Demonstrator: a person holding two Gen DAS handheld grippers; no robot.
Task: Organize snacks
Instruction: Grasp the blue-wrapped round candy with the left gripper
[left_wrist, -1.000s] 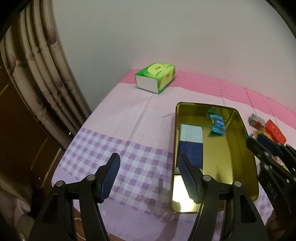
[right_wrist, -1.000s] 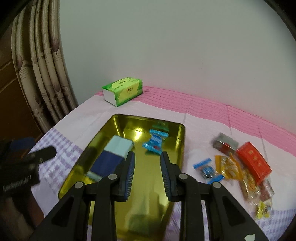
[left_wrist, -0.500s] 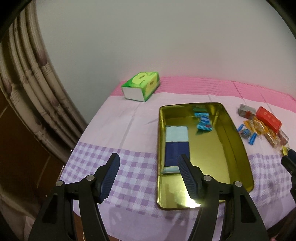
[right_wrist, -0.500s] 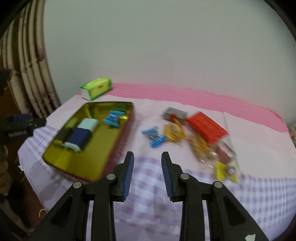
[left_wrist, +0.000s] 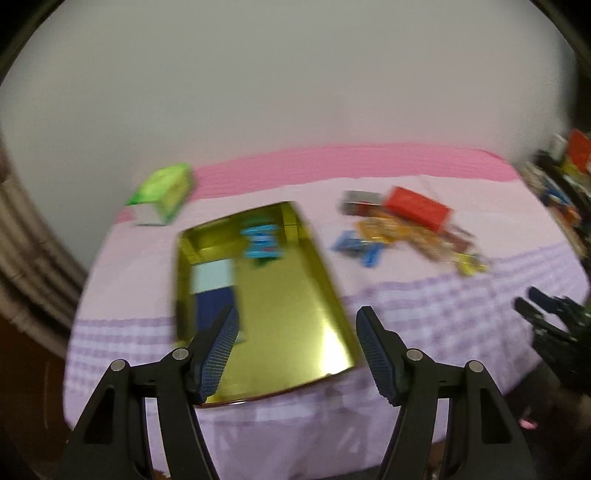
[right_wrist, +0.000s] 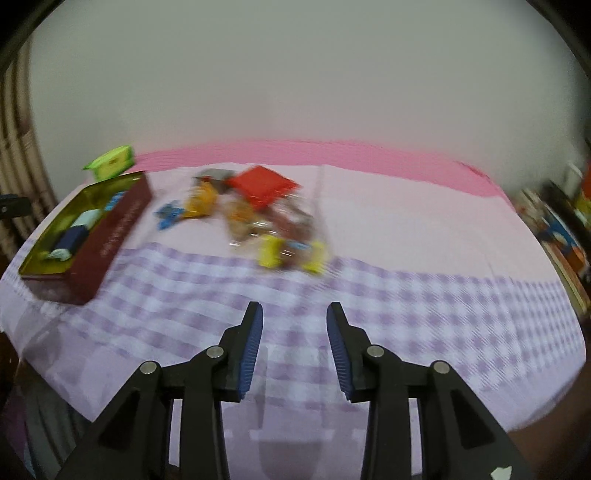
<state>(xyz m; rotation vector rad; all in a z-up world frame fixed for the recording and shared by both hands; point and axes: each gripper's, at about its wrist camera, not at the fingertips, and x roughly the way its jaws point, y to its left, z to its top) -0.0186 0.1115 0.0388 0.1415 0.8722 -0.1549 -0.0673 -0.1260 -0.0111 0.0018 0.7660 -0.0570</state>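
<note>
A gold tin tray (left_wrist: 295, 306) lies on the checked tablecloth, also seen in the right wrist view (right_wrist: 114, 229). It holds a blue-and-white packet (left_wrist: 214, 288) and small blue candies (left_wrist: 260, 243). A pile of loose snacks (left_wrist: 406, 229) with a red box (right_wrist: 262, 184) lies right of the tray. My left gripper (left_wrist: 295, 332) is open and empty above the tray's near end. My right gripper (right_wrist: 293, 325) is open and empty over the cloth, short of the snack pile (right_wrist: 273, 229); it also shows at the far right of the left wrist view (left_wrist: 535, 310). Both views are blurred.
A green tissue box (left_wrist: 162, 192) stands at the back left by the wall. Curtains (left_wrist: 26, 240) hang at the left. A cluttered shelf (right_wrist: 561, 229) borders the table on the right. The table's near edge is just below both grippers.
Both grippers have pulled back and swung right. The right gripper left the tray and now faces the snack pile. The left now sees the whole table. Neither holds anything.
</note>
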